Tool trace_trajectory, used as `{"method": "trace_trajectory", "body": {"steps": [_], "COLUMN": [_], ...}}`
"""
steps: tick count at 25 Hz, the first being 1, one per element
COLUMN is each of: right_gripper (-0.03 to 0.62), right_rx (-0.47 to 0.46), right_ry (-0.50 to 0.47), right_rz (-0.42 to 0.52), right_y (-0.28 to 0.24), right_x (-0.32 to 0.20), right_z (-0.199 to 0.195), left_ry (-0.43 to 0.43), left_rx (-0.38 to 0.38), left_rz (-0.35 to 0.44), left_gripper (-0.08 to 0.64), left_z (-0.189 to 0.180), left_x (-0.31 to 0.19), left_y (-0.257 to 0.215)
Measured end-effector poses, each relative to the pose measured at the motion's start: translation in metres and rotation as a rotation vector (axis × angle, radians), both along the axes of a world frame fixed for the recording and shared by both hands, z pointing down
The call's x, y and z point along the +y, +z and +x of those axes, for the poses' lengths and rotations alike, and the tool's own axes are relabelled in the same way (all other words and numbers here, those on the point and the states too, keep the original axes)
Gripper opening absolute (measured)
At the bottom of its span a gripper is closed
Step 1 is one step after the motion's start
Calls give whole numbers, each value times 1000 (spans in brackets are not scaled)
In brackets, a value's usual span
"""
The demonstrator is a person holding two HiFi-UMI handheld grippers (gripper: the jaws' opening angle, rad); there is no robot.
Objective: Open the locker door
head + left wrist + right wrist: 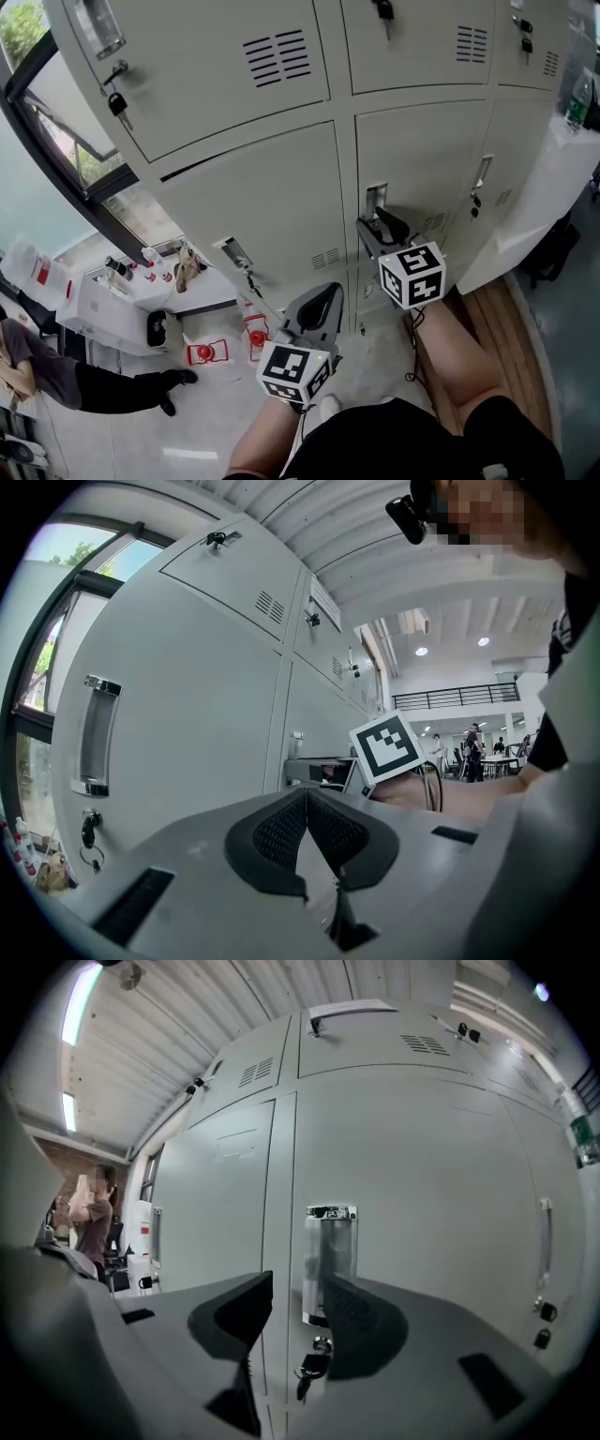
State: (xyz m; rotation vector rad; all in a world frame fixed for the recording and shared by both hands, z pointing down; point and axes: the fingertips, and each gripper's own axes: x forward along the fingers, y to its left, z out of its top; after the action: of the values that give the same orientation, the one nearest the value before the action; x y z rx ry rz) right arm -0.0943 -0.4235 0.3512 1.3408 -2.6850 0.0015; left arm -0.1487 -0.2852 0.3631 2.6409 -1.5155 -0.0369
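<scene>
Overhead, the head view took in a tall bank of pale grey metal lockers (253,187) with slotted vents, standing on a light grey floor (216,422). A dark-framed window (56,141) ran along the left, and a strip of brown wooden boards (506,347) lay at the right. At the far left a person in dark trousers (84,384) sat beside a white table (98,309), with small red objects (206,352) on the floor close by. The grey locker door (422,159) stood shut in the right half of the bank, its upright chrome recessed handle (376,199) at the door's left edge. The right gripper (382,225) pointed at that handle from just below it, very close. In the right gripper view its jaws stood apart around nothing, and the handle (328,1260) showed in the gap beyond the right gripper (298,1283), on the locker door (422,1194). A dark key (312,1365) hung in the lock under the handle. Whether either pad touched the handle could not be told. The left gripper (323,298) hung nearer and to the left, lower down the bank. In its own view the left gripper (307,797) had its jaws closed, pads meeting at the tips with nothing between them.
</scene>
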Motion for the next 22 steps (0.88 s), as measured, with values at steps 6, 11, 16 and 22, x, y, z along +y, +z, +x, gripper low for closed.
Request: {"method": "trace_trajectory", "body": {"steps": [6, 11, 16, 22], "right_gripper": [224, 225, 224, 221], "right_rx": [8, 6, 8, 18], "right_ry": [34, 10, -25, -30], "right_rz": [-8, -16, -24, -26], "right_y": [4, 4, 4, 4], "right_x": [-10, -15, -16, -16], "right_z": [-4, -12, -13, -13], "left_ry": [32, 40, 43, 46], "left_rx": [8, 18, 22, 26], "left_rz": [-1, -2, -7, -5], "left_gripper": [17, 17, 17, 17], "left_z": [-7, -12, -14, -10], "left_x": [-10, -18, -22, -24], "left_y": [2, 1, 4, 3]}}
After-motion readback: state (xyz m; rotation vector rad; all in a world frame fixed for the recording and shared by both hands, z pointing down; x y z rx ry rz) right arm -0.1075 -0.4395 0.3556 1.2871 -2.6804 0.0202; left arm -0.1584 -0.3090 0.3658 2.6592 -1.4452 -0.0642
